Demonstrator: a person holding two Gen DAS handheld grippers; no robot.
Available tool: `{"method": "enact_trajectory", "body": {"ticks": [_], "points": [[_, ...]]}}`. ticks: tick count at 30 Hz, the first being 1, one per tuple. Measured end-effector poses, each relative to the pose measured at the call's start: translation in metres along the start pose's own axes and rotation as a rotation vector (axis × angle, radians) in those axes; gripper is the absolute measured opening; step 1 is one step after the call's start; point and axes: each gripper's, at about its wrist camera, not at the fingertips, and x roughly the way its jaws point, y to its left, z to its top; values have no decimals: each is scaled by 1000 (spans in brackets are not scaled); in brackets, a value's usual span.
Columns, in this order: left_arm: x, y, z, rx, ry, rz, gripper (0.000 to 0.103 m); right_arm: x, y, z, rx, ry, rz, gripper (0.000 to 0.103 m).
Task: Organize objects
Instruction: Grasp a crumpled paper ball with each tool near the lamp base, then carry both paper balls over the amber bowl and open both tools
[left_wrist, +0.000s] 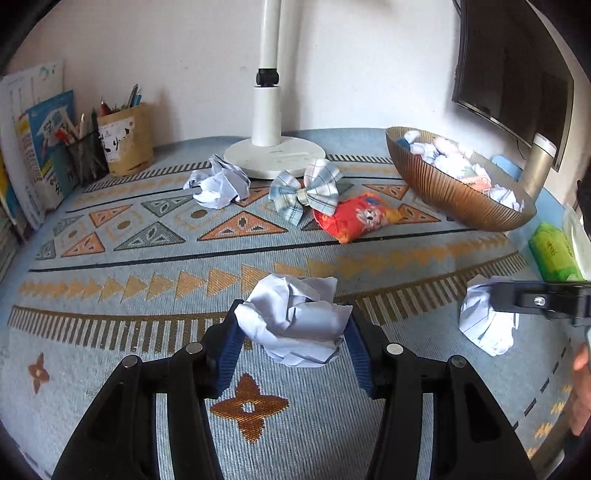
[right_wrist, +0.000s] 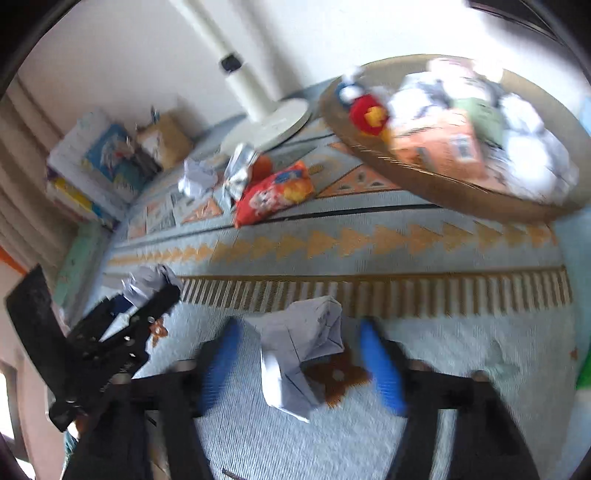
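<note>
My left gripper (left_wrist: 293, 332) is shut on a crumpled white paper ball (left_wrist: 295, 317), its blue pads pressing both sides. It also shows in the right wrist view (right_wrist: 147, 291), at the left. My right gripper (right_wrist: 299, 354) is open, its blue fingers standing apart on either side of a second paper ball (right_wrist: 303, 347) on the cloth; that ball also shows in the left wrist view (left_wrist: 484, 321). A third paper ball (left_wrist: 218, 182), a plaid bow (left_wrist: 306, 192) and a red snack bag (left_wrist: 354, 218) lie further back. A bronze ribbed bowl (left_wrist: 450, 192) holds several paper balls and wrappers.
A white lamp base (left_wrist: 275, 155) stands at the back centre. A brown pen holder (left_wrist: 127, 138) and books (left_wrist: 33, 147) stand at the back left. A monitor (left_wrist: 517, 74) and a green tissue pack (left_wrist: 552, 251) are at the right. The patterned cloth (left_wrist: 147, 295) covers the table.
</note>
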Motion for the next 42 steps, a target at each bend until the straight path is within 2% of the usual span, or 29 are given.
{"method": "enact_trajectory", "body": {"ticks": [3, 7, 11, 12, 15, 17, 19, 21, 25, 27, 30, 35, 37, 39, 42], "points": [[-2, 4, -1, -15, -4, -14, 49, -11, -8, -16, 28, -27, 33, 73], [-1, 4, -1, -23, -3, -12, 49, -9, -2, -39, 33, -31, 33, 74], [0, 1, -1, -9, 3, -7, 49, 1, 19, -45, 22, -99, -45, 74], [0, 0, -1, -7, 5, -5, 49, 3, 21, -44, 33, -107, -57, 72], [0, 0, -1, -6, 8, -3, 49, 9, 16, -40, 81, -124, -59, 50], [0, 0, -1, -7, 8, -4, 49, 10, 14, -36, 95, -138, -68, 40], [0, 0, 0, -5, 8, -2, 49, 7, 13, -36, 92, -147, -40, 25], [-1, -1, -1, 3, 5, 0, 49, 1, 14, -37, 70, -160, -19, 21], [-8, -10, 0, 35, -15, 16, 49, -19, 16, -38, 21, -181, -10, 21], [-15, -14, 5, 9, -26, -28, 49, -37, 15, -36, 1, -204, -9, 21], [-31, -28, 28, -4, -78, -106, 49, -74, 8, -30, -8, -270, -18, 21], [-35, -70, 96, 65, -141, -203, 49, -138, -10, 6, 17, -421, -78, 21], [-27, -92, 125, 91, -166, -241, 49, -162, -22, 27, 43, -497, -116, 21], [-13, -112, 146, 121, -171, -256, 49, -174, -33, 47, 67, -539, -166, 21], [16, -140, 169, 149, -150, -281, 49, -176, -54, 80, 110, -549, -206, 21]]}}
